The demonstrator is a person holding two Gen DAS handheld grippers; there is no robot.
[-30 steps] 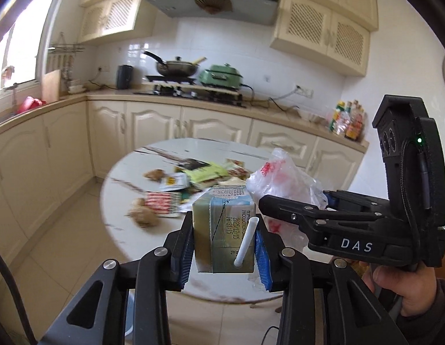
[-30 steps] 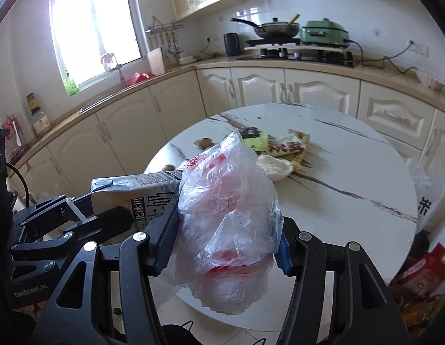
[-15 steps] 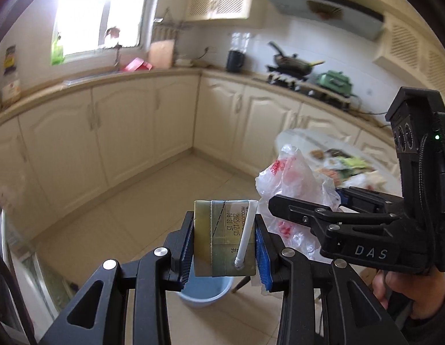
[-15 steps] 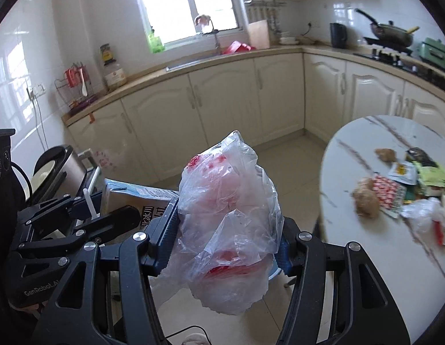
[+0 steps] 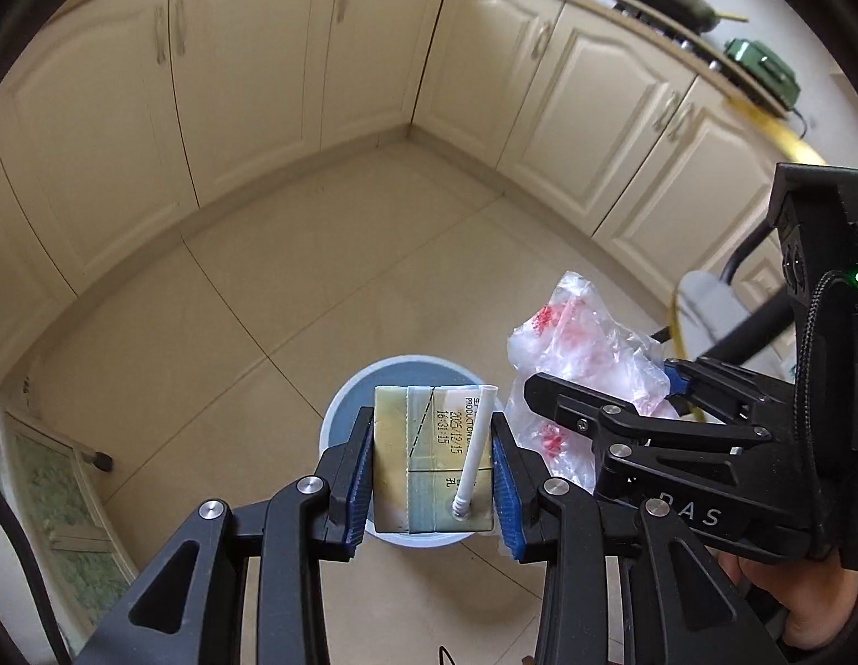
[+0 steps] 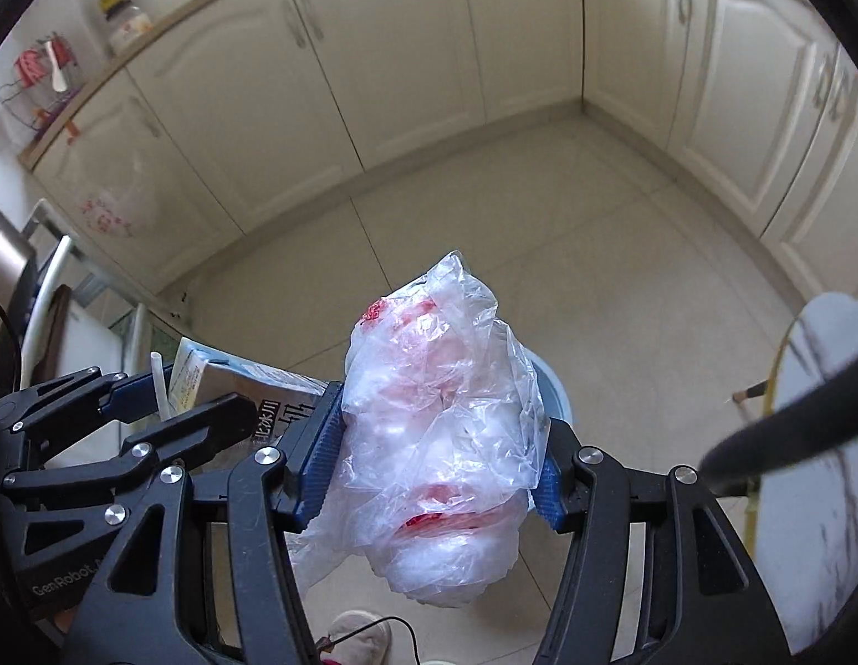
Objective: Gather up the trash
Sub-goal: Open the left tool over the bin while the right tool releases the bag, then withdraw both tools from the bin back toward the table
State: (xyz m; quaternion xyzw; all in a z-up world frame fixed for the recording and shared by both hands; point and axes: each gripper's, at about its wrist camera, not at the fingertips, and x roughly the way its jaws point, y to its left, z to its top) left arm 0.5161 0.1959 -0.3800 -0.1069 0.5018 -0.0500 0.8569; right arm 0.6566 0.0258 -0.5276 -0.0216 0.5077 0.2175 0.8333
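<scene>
Your left claw (image 5: 433, 474) is clamped on a drink carton (image 5: 432, 471) with a white straw (image 5: 474, 451), hanging right above the blue bin (image 5: 340, 415) on the tiled floor (image 5: 262, 288). Your right claw (image 6: 434, 471), just beside it, is squeezing a crumpled plastic bag (image 6: 434, 443).

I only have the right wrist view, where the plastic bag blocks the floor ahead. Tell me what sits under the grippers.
Observer: A pale blue round bin stands on the floor tiles; in the left wrist view the drink carton hangs straight in front of its opening.
Operator: Report the carton's grip.
Observer: The left gripper clamps its two sides, top end toward the camera, with a white straw stuck in it.
Operator: Now place my bag against the bin.
Observer: The plastic bag, pinched in the right gripper, appears right of the rim there, not over the opening.
</scene>
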